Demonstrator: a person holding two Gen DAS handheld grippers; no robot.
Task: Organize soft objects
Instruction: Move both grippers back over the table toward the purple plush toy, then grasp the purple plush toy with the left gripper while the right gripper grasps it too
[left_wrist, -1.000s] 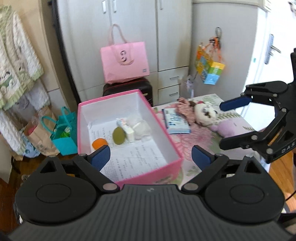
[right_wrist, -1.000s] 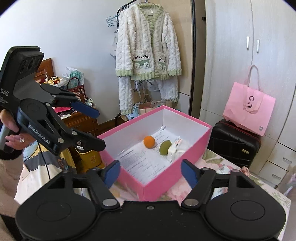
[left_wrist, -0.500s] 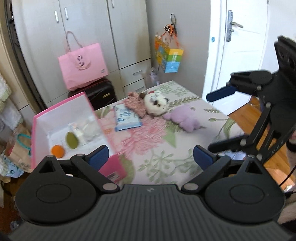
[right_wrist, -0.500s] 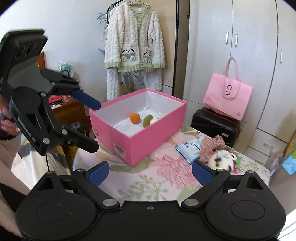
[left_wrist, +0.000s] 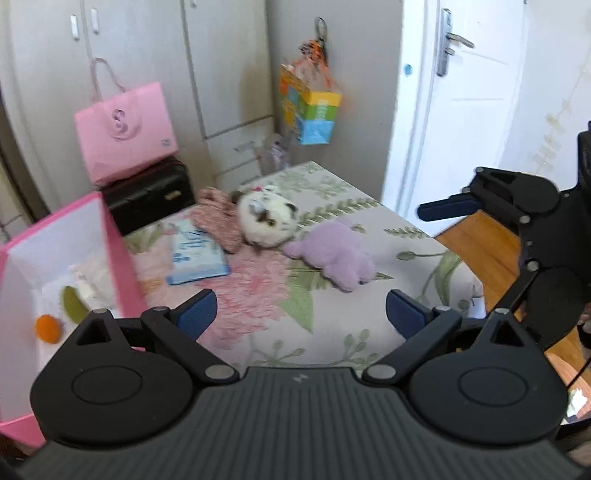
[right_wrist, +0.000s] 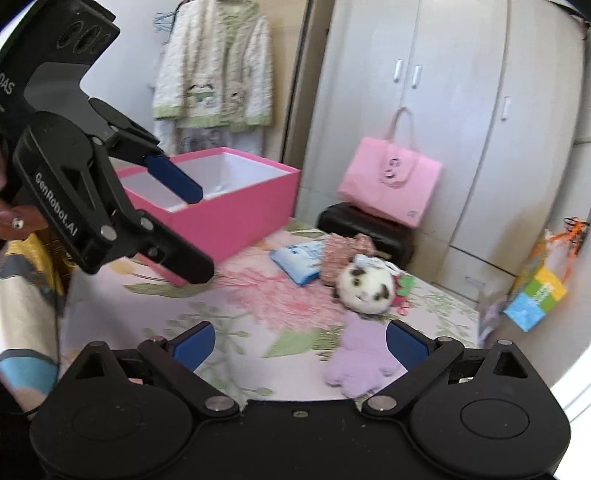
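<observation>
Both claws, left (left_wrist: 299, 314) and right (right_wrist: 300, 345), spread and empty above the floral bed (left_wrist: 332, 325); fuzzy purple plush (right_wrist: 360, 363) just ahead of the right claw, round white plush (right_wrist: 365, 288) beyond.

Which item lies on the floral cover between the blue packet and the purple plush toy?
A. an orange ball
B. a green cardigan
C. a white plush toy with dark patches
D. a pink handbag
C: the white plush toy rests on the floral cover, with the blue packet on one side and the purple plush toy on the other.
</observation>
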